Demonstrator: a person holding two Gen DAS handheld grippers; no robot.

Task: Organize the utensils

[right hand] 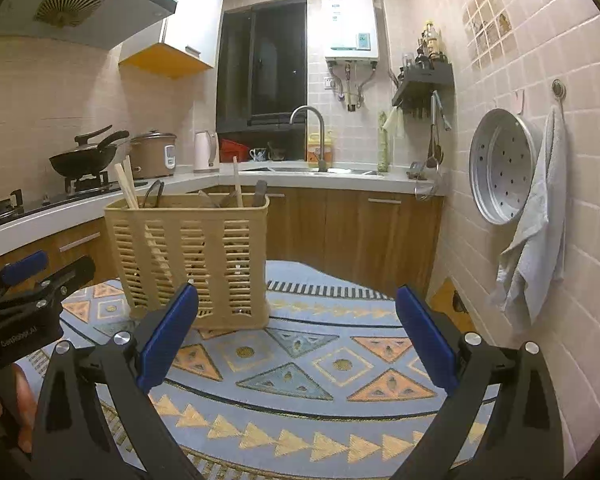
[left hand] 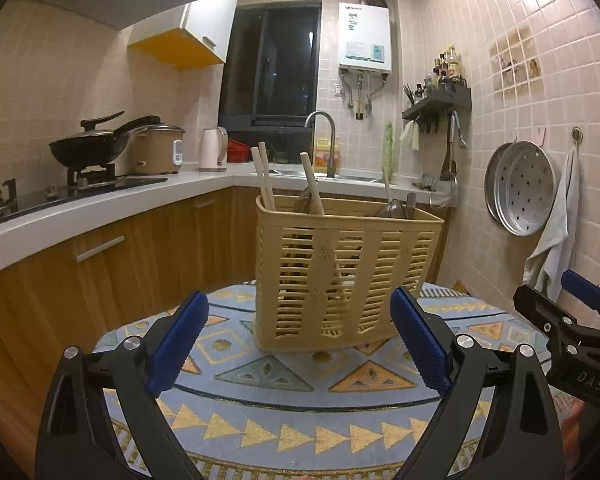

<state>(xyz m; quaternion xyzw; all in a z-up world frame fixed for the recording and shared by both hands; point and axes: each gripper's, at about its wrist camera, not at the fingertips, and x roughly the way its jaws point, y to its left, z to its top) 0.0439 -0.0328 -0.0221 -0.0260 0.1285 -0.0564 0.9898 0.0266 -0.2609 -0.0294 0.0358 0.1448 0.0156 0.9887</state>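
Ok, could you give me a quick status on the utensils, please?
Both grippers, left and right, open, empty. Utensil basket upright on patterned cloth, utensils inside. Nothing in the way.

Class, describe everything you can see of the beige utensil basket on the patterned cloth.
The utensil basket is a beige, plastic-looking caddy with a solid rim and slotted walls in vertical columns. It stands upright on the patterned cloth, at its far side. Inside, leaning at angles, are pale chopsticks at its left end, a wooden handle, and dark metal-looking utensils toward the right. Neither open gripper touches it; the left gripper faces it from the near side.
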